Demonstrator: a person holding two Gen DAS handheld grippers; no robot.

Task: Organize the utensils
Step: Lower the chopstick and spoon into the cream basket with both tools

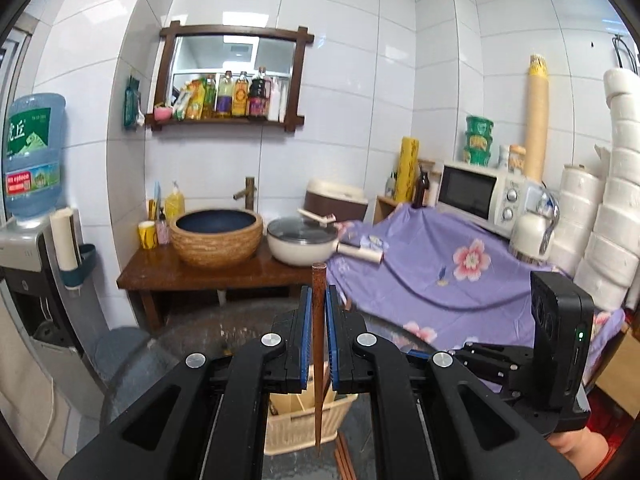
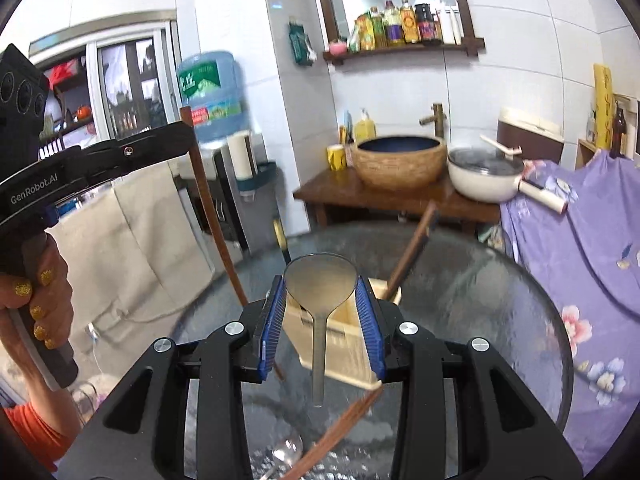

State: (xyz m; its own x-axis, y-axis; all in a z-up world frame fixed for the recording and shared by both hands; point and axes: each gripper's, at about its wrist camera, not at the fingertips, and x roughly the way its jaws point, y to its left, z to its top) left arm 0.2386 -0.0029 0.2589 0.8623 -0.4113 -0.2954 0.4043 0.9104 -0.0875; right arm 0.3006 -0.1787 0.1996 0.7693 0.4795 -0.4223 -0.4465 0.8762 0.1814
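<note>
My left gripper is shut on a brown wooden chopstick, held upright with its tip hanging over a cream plastic utensil basket on the round glass table. The same chopstick shows at the left of the right wrist view, under the left gripper's body. My right gripper is shut on the bowl of a metal spoon, its handle pointing down over the basket. Another chopstick leans in the basket. More chopsticks and a clear spoon lie on the glass.
A wooden bench behind the table carries a woven basin and a white pot. A purple floral cloth covers a counter at the right with a microwave. A water dispenser stands at the left.
</note>
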